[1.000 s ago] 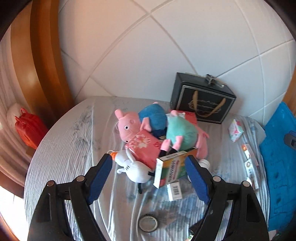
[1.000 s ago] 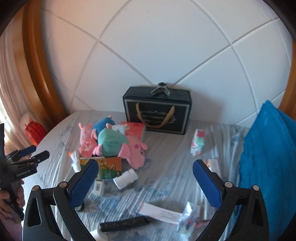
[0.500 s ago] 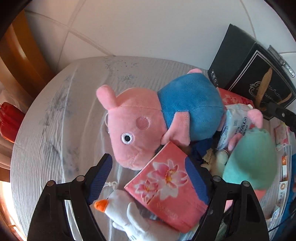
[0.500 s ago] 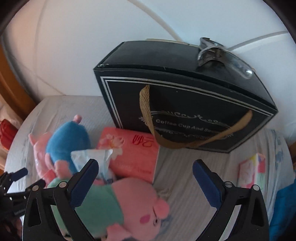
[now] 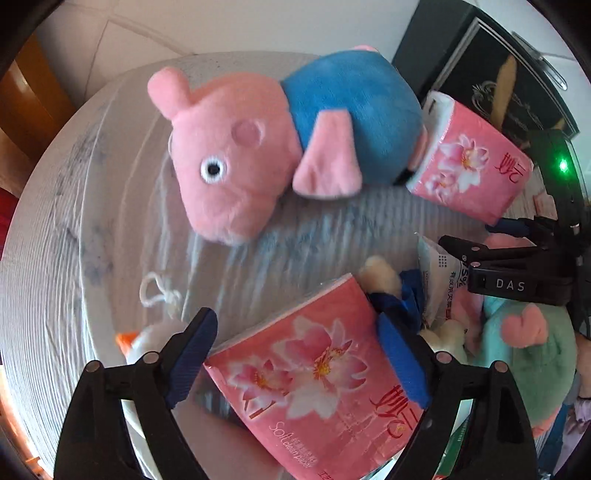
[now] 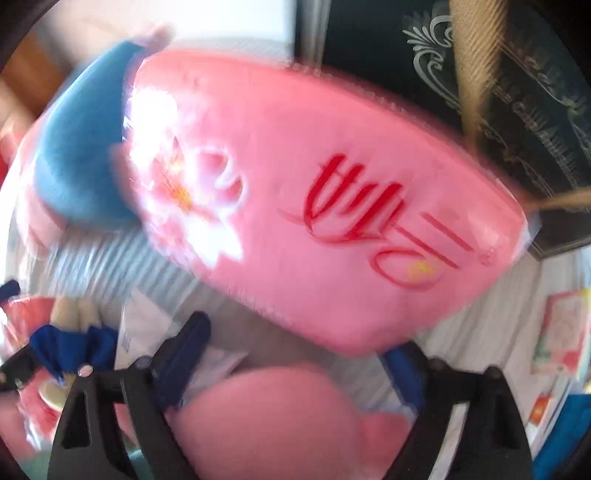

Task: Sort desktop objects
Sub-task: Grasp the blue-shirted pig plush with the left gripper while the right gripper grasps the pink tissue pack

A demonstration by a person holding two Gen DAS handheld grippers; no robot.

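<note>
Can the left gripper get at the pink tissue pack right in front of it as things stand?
Probably yes. The left gripper is open with a finger on each side of the near pink tissue pack, nothing lying over it; the blue-shirted pig plush lies well beyond.

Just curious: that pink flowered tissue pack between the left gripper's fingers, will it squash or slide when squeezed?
The tissue pack looks soft, so it probably dents under the left gripper. Its glossy wrap may slip somewhat. Probably light.

A home room, lived-in.
Plush pig toy [image 5: 266, 147], tissue packs [image 5: 325, 387] and a gift bag [image 5: 491, 77] crowd a cloth-covered surface [image 5: 110, 229] by a tiled wall [image 5: 207, 22].
</note>
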